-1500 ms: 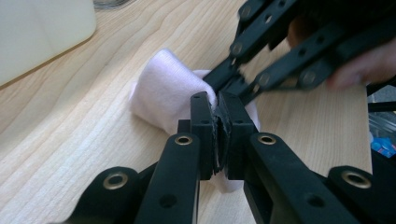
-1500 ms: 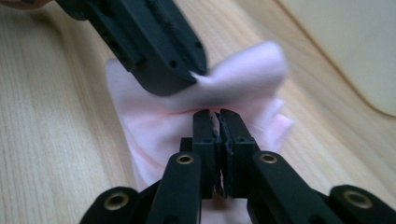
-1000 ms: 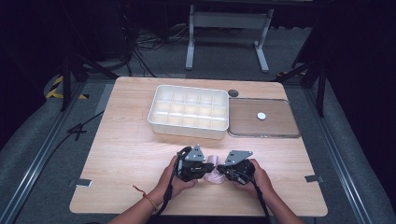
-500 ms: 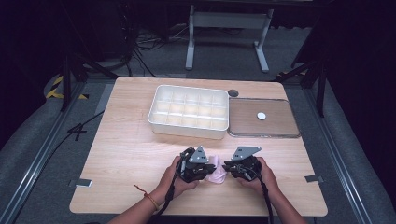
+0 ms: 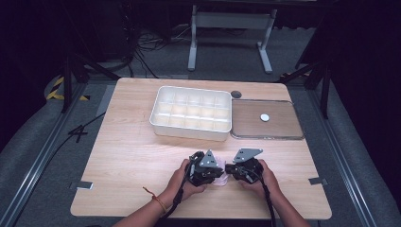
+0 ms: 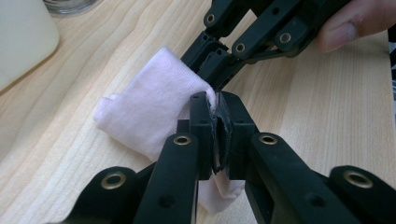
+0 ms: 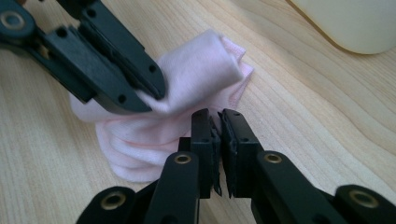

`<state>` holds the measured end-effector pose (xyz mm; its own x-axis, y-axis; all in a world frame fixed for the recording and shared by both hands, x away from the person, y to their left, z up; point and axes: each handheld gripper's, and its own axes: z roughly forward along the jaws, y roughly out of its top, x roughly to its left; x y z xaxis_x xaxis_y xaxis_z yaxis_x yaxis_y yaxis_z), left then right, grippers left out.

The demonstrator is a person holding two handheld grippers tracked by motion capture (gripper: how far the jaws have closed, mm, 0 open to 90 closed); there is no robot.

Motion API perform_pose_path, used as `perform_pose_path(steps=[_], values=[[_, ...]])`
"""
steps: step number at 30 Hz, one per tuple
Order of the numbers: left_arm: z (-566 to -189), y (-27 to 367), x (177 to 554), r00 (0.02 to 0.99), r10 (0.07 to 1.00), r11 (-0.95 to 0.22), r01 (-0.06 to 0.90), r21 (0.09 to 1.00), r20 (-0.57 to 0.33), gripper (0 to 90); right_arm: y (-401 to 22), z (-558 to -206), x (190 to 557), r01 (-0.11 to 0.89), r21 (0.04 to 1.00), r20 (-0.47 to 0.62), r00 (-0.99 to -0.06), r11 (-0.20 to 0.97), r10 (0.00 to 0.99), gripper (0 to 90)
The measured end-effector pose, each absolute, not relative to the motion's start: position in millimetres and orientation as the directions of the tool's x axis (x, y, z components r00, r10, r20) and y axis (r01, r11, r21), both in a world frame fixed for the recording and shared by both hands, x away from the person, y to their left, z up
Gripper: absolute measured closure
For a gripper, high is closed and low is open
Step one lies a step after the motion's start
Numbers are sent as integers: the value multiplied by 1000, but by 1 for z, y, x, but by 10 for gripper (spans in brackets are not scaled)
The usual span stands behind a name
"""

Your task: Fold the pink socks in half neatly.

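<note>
A folded pale pink cloth (image 5: 220, 181) lies on the wooden table (image 5: 132, 156) near its front edge, between my two grippers. My left gripper (image 6: 215, 100) is shut on one edge of the cloth (image 6: 149, 112), its pads pressed on the fabric. Opposite it, my right gripper (image 7: 218, 116) has just been closing its jaws, which now pinch a thin edge of the cloth (image 7: 187, 74). In the right gripper view the left gripper (image 7: 156, 95) clamps an upper fold. In the high view the left gripper (image 5: 213, 174) and right gripper (image 5: 229, 169) nearly meet tip to tip.
A white compartment box (image 5: 189, 133) stands at the table's middle back. To its right lies a flat brown tray (image 5: 279, 130) with a small white disc (image 5: 265, 117). A dark round spot (image 5: 236, 94) sits behind them. Bare wood lies left of the hands.
Both hands stay by the cloth near the front edge. The two grippers have drawn slightly closer together, and the cloth sits more bunched between them.
</note>
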<state>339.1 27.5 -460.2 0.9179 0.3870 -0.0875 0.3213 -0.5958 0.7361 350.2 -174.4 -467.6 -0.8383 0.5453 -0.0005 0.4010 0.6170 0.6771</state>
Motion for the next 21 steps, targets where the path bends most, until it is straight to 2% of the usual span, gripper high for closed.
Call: perform_pose_path(steps=[8, 10, 16, 21], values=[[-466, 26, 338, 913, 400, -590, 321, 741, -77, 841, -177, -464, 351, 404, 686, 0, -832, 606, 555, 827], [-467, 25, 338, 914, 400, -590, 317, 743, -72, 841, -183, -455, 351, 401, 726, 5, -816, 559, 578, 833], [-468, 24, 337, 911, 409, -589, 313, 745, -59, 838, -179, -441, 342, 306, 808, -22, -838, 503, 545, 836], [-468, 24, 336, 910, 410, -588, 309, 748, -53, 838, -169, -443, 343, 301, 803, -27, -844, 515, 536, 845]])
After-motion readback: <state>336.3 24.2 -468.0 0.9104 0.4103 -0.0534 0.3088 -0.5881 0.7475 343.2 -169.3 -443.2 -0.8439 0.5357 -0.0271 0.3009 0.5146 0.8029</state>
